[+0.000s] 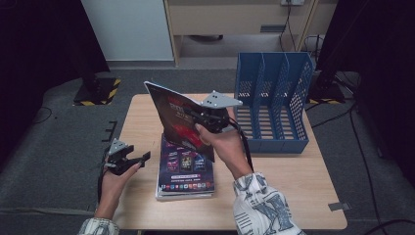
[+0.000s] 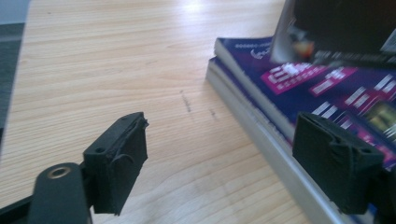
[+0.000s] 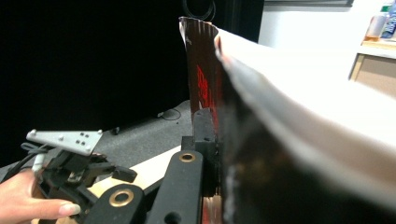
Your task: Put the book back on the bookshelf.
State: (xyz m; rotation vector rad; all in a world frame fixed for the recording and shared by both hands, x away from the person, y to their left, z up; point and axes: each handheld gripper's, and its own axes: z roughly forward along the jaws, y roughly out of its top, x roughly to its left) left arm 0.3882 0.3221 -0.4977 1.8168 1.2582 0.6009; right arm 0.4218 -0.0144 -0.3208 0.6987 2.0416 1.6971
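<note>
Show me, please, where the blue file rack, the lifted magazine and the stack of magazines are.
blue file rack [image 1: 272, 142]: high view, its front wall.
lifted magazine [image 1: 172, 113]: high view, middle of its dark cover.
stack of magazines [image 1: 186, 172]: high view, purple cover of the top one.

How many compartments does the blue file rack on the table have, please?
3: the blue file rack stands at the table's far right, its slots side by side: left, middle, right. All look empty, though their walls hide some floor.

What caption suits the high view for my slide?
Right gripper lifts a magazine off the stack; left gripper open.
</note>
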